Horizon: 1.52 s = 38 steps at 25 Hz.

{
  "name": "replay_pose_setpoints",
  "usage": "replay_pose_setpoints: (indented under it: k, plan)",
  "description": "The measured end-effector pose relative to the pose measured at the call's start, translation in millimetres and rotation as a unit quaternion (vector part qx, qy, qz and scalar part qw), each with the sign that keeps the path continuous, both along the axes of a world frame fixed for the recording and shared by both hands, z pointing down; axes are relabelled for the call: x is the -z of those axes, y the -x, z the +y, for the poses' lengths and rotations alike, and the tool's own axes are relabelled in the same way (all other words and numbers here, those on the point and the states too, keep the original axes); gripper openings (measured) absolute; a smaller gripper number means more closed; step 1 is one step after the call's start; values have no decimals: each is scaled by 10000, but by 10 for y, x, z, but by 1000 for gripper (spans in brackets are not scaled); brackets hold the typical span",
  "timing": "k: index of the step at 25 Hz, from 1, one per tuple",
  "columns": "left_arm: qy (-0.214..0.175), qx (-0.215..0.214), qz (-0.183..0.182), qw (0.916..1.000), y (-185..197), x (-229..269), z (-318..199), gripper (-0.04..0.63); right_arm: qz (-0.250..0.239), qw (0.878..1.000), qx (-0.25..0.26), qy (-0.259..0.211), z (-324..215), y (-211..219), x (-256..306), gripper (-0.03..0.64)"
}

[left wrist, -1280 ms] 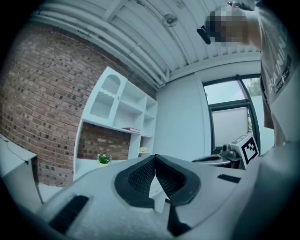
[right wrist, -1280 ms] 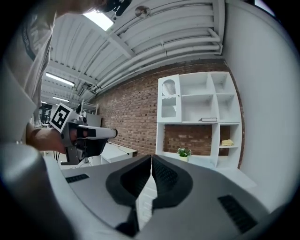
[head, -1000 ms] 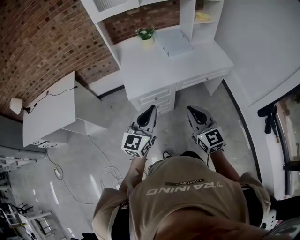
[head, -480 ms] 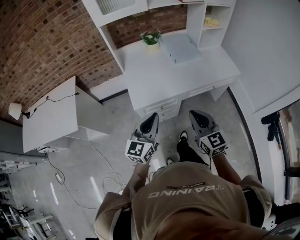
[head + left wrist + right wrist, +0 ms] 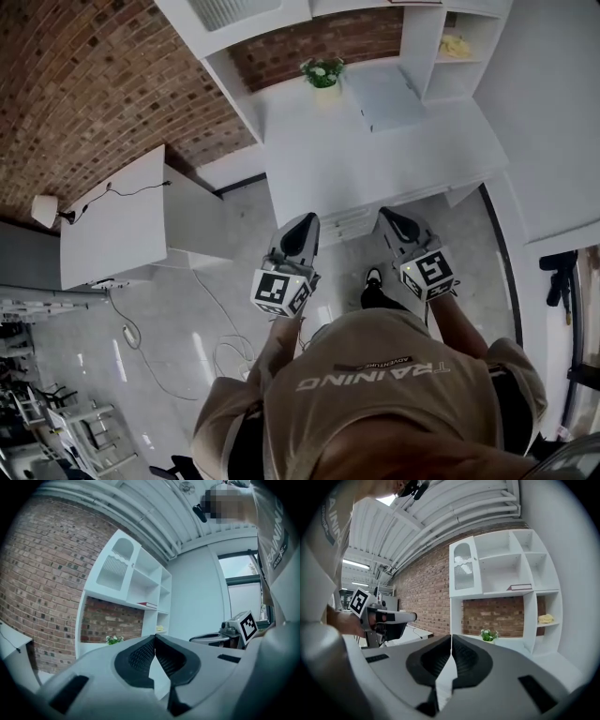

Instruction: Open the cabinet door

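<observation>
The cabinet door is a white arched panel with ribbed glass. It stands closed at the upper left of the white hutch, and shows in the left gripper view and the right gripper view. My left gripper is held at waist height in front of the desk, shut and empty. My right gripper sits beside it, also shut with nothing in it. Both are well short of the door. In their own views the left gripper and the right gripper have their pads meeting at the tips.
A small potted plant and a flat white case lie on the desk. Drawers face me under the top. A low white table with a lamp stands left. Cables trail on the floor.
The person has stepped closer to the desk, which now sits nearer and lower in the head view. Both grippers stay shut and side by side.
</observation>
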<state>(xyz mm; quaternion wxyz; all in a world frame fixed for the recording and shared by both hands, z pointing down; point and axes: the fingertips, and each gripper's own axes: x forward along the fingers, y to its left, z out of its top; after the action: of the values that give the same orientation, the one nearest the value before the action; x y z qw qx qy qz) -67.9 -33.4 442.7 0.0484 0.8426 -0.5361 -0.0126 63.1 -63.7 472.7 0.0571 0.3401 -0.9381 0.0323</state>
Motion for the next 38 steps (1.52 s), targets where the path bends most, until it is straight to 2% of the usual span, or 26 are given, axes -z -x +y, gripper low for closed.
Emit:
replay_pose_setpoints:
  k: [4,10,15,18,23,28,33,38]
  plan:
    - [-60,148,-19,9999,-97,73,-360,8,62,9997,200,-82,-432,-63,-8,15]
    - [77,232,-169,9996,-210,17,-867,8,67,9996,272,-26,-1089,-90,-56,14]
    - [244,310,-3,9992,-202,-53,-1112,8,233,9985,482,76,-1343,-34,-173,14]
    - [323,230,106,9992,-172,-84,-1254,8,294,9987,373,183,-1473,-57,-269,14]
    - [241,55,81,9997,-46,-89,-1500,8,262,9993,140,233,-1717,37,-328,14]
    - [64,-128,150,9998,168,24,-1827,8,247,9997,-23,64,-1956,256,-147,14]
    - [31,-255,-31,9997,445,112,-2186,8,155,9995,-67,-258,-2192,566,126,14]
    - [-153,-421,24,9990,635,198,-2408,8,-75,9991,-341,-242,-2429,677,241,14]
